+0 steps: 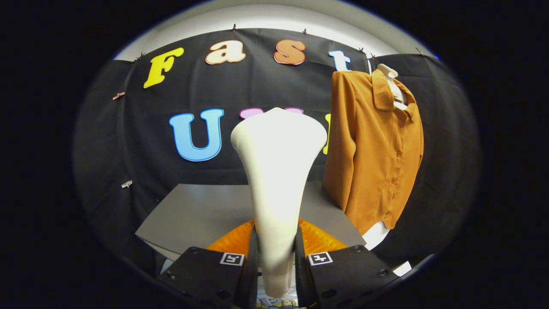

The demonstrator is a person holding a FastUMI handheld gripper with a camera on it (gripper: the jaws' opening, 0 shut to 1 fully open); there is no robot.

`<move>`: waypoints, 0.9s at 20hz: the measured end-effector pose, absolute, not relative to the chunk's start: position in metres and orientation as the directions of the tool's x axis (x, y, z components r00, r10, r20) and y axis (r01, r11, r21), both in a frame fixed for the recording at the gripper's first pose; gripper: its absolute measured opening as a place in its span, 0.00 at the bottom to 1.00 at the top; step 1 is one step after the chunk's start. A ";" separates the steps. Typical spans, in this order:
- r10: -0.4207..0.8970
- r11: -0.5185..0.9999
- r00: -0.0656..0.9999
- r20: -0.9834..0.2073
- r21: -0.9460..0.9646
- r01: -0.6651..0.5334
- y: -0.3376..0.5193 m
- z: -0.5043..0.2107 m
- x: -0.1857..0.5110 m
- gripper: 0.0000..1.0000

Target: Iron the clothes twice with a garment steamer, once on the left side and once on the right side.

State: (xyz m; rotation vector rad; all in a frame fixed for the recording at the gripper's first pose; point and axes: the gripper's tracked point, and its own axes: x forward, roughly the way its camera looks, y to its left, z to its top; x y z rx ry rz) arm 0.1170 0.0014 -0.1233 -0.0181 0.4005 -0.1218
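Note:
A white garment steamer (276,171) stands upright between my fingers, its narrow handle pinched on both sides and its wide head rising above them. My gripper (276,257) is shut on that handle. An orange-brown button shirt (377,146) hangs on a white hanger to the right of the steamer head, beyond my fingers and apart from the steamer. A strip of white cloth (376,234) shows under its hem.
A grey table (206,210) lies just ahead of my fingers, below the steamer. An orange translucent part (317,240) shows low behind the steamer handle. The black cloth wall stands behind everything.

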 end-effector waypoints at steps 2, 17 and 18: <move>-0.127 0.992 0.927 -0.353 -0.034 0.123 0.004 -0.111 0.097 0.39; -0.377 0.925 0.905 -0.196 -0.038 0.377 -0.112 -0.054 0.014 0.39; -0.380 0.925 0.905 -0.192 -0.043 0.379 -0.126 -0.053 0.019 0.39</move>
